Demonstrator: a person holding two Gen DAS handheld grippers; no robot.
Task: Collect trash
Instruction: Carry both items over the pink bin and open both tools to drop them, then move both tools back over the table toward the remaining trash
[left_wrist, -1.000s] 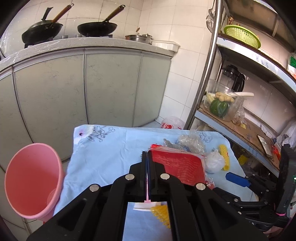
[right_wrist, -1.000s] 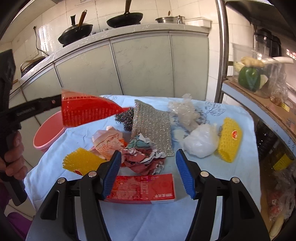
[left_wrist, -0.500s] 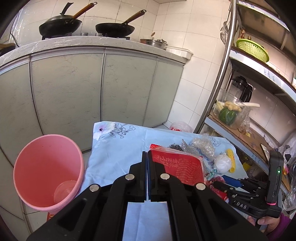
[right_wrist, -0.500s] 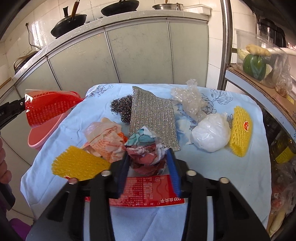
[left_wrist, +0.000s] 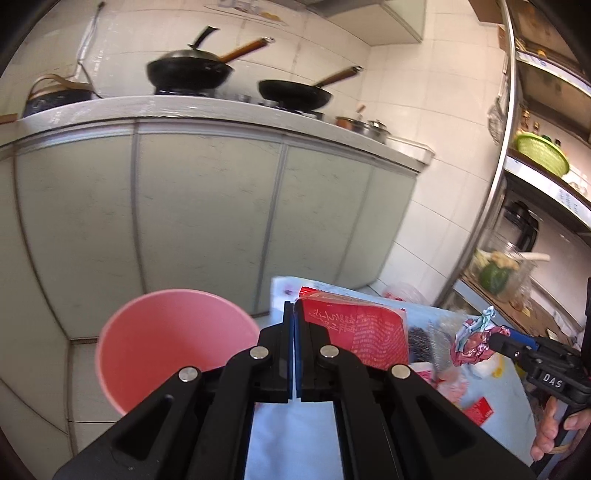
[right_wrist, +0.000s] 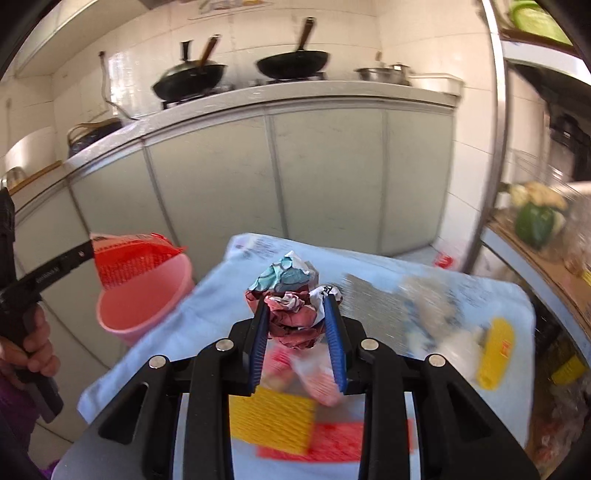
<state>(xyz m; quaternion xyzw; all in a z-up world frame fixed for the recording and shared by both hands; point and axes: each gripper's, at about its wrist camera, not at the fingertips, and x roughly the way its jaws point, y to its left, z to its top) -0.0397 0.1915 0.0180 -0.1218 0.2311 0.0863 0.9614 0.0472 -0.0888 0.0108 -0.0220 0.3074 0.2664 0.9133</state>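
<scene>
Red net (left_wrist: 354, 332) pinched in shut left tool (left_wrist: 293, 328), hanging by pink bin (left_wrist: 173, 343) for dropping. Crumpled wad (right_wrist: 291, 306) clamped in right tool (right_wrist: 295, 321), jaws just closed, raised off desk (right_wrist: 207, 295) for binning.

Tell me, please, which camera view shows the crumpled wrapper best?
The right wrist view: the crumpled wrapper sits centred and close, pinched between the right gripper pads above the table. The left wrist view shows the same wrapper only small and side-on at the right edge.
</scene>
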